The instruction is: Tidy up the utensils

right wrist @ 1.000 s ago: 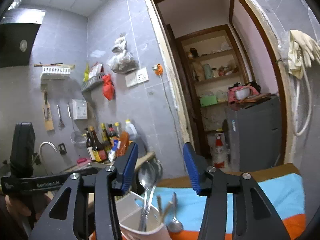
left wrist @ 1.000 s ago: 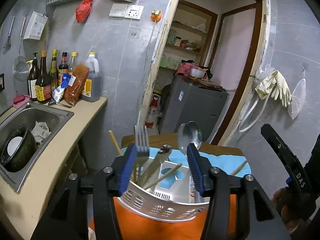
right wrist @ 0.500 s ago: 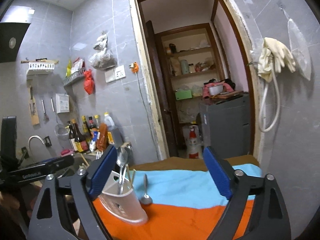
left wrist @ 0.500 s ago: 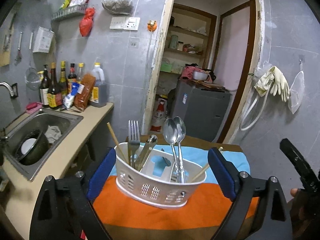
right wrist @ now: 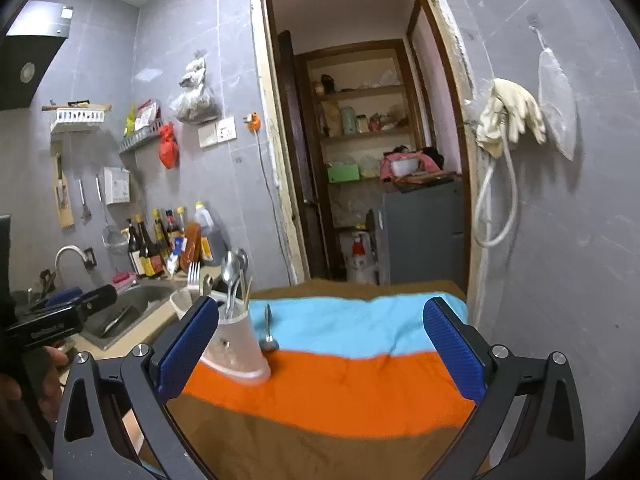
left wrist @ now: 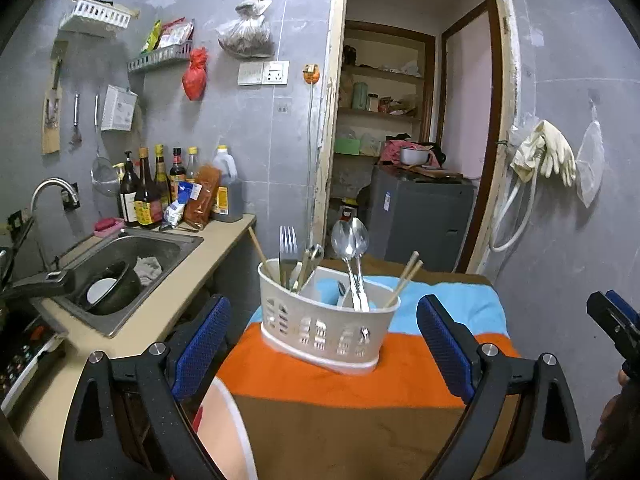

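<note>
A cream plastic utensil caddy [left wrist: 326, 326] stands on the striped cloth [left wrist: 340, 412], holding a fork [left wrist: 288, 248], two spoons [left wrist: 350, 240], a smaller utensil and wooden chopsticks [left wrist: 404, 278]. My left gripper [left wrist: 324, 346] is open and empty, its blue pads on either side of the caddy and nearer than it, not touching. The caddy [right wrist: 236, 350] also shows at the left of the right wrist view, with one loose spoon [right wrist: 268, 332] lying on the cloth just behind it. My right gripper [right wrist: 324, 350] is open and empty above the cloth [right wrist: 352, 384].
A counter with a steel sink [left wrist: 120, 268], a dark bowl in it and several bottles [left wrist: 160, 192] runs along the left. A white-rimmed plate edge [left wrist: 228, 432] lies at the near left. A doorway with a grey cabinet [left wrist: 416, 220] is behind the table.
Both grippers opened wide and pulled back from the caddy. The left gripper, which was closed around the caddy, has let go of it, and the caddy now stands free on the cloth.
</note>
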Action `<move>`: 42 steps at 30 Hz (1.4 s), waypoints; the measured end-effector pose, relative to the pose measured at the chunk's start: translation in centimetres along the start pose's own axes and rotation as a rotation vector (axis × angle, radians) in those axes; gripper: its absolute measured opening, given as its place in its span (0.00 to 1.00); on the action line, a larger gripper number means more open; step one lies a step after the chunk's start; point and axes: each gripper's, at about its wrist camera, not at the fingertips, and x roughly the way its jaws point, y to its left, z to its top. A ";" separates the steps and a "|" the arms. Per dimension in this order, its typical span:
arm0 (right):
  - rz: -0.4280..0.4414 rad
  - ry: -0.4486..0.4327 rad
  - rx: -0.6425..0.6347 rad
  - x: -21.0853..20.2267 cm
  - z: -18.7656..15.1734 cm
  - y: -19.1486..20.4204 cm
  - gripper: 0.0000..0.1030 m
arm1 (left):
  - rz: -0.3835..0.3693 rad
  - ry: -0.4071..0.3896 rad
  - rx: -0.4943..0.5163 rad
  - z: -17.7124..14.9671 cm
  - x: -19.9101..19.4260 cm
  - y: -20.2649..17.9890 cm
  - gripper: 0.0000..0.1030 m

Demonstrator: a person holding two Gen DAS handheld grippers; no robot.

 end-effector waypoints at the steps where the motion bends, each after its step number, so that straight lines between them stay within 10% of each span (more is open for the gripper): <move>1: -0.008 0.004 0.000 -0.5 -0.2 0.1 1.00 | -0.006 -0.003 0.002 -0.4 -0.6 -0.1 0.89; 19: -0.126 -0.039 -0.006 -9.8 -3.0 0.4 1.00 | -0.019 -0.047 -0.007 -5.7 -9.3 -1.8 0.89; 42: -0.081 -0.017 -0.019 -10.1 -3.2 0.7 1.00 | 0.012 -0.051 -0.009 -5.6 -10.4 -1.1 0.89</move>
